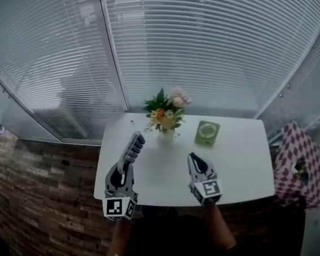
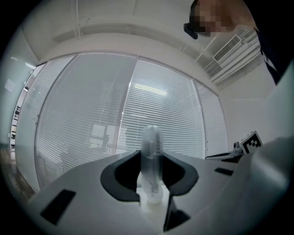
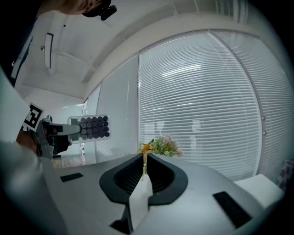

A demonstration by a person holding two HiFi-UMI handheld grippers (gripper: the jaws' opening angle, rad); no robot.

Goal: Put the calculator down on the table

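Left gripper (image 1: pixel 124 167): near edge of the scene, jaws clamped on the end of the calculator (image 1: pixel 134 146), which juts forward from them, raised in the air over the left part of the table (image 1: pixel 240 159); in the right gripper view its rows of dark round keys face sideways toward the right gripper. Right gripper (image 1: pixel 194 157): beside the left, over the table's middle, jaws drawn together with nothing between them. Table: white, rectangular. Green square item (image 1: pixel 207 132): lying flat on the table farther back, right of centre. Vase of flowers (image 1: pixel 167 117): at the table's far edge, pink and yellow blooms with green leaves. Checked cloth (image 1: pixel 299 158): off the table's right end. Slatted blinds (image 1: pixel 207 40): behind everything.
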